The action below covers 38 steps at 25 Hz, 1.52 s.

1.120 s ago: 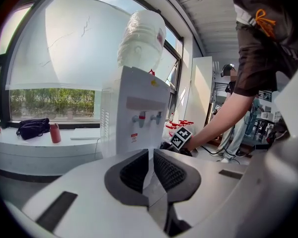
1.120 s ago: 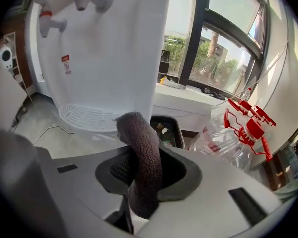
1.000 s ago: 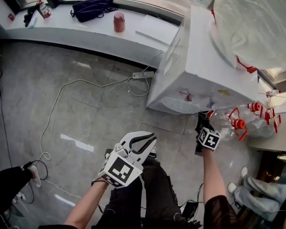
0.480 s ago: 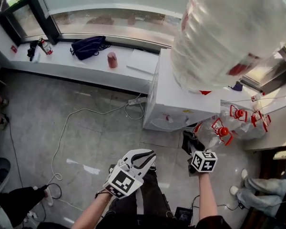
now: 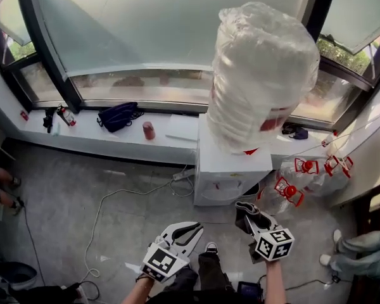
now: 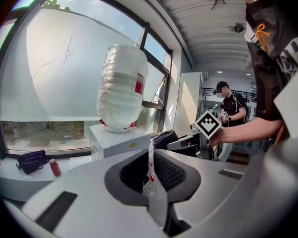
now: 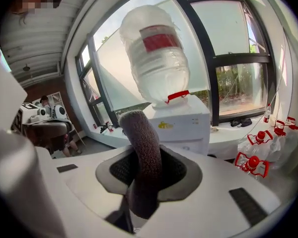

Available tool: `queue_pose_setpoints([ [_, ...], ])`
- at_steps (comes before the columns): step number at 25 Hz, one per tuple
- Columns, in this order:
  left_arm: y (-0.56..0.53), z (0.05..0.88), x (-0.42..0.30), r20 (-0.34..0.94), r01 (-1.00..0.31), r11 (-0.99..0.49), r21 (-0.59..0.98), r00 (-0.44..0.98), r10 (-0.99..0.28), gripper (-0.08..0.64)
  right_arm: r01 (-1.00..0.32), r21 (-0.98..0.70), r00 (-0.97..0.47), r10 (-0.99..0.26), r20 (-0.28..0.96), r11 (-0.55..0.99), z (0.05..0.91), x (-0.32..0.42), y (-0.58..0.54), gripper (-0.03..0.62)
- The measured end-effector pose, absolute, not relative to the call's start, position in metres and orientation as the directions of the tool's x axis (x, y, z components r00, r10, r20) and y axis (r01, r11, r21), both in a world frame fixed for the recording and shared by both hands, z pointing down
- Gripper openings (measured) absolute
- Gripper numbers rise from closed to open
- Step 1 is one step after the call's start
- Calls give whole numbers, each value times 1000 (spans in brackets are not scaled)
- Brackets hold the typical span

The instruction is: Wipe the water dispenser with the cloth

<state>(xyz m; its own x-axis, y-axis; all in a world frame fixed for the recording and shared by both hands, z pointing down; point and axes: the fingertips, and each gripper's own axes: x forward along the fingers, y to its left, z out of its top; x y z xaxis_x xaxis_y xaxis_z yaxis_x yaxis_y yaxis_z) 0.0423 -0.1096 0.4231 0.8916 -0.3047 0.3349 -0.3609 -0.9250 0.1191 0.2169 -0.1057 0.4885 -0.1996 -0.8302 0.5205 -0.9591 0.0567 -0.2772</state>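
The white water dispenser (image 5: 231, 166) stands under the window with a big plastic-wrapped bottle (image 5: 259, 75) upside down on top. My right gripper (image 5: 254, 213) hangs in front of it, a short way off, shut on a dark grey-brown cloth (image 7: 144, 157) that sticks up between the jaws. The left gripper (image 5: 189, 230) is lower left of it, over the floor, jaws together and holding nothing. In the left gripper view the dispenser (image 6: 116, 140) and the right gripper (image 6: 186, 144) with the cloth (image 6: 164, 137) show ahead. In the right gripper view the dispenser (image 7: 181, 125) is straight beyond the cloth.
Several empty bottles with red caps (image 5: 304, 176) lie right of the dispenser. A power strip with a white cable (image 5: 180, 176) lies on the floor to its left. A blue bag (image 5: 117, 116) and a red cup (image 5: 149, 130) sit on the sill. A person's legs (image 5: 367, 252) show at lower right.
The head view has tilted up and back, so the dispenser now shows whole and farther off. Both grippers sit lower in the frame, and the right one is farther from the dispenser's front.
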Motion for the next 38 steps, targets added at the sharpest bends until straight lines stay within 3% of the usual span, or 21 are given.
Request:
queue_pose_setpoints([
  [15,-33,375,-3,294,-299,-947,119,921,-254,43,-953,-303,-161,-889,429,27,404,146,-28,112],
  [29,33,349,26,261,-279,-954,112,934,-243,43,-949,-306,-203,-895,398,79,375,142,63,112],
  [38,133,326,56,228,-290,-949,125,939,-257,43,-933,-343,-228,-915,333,108,355,157,163,112],
])
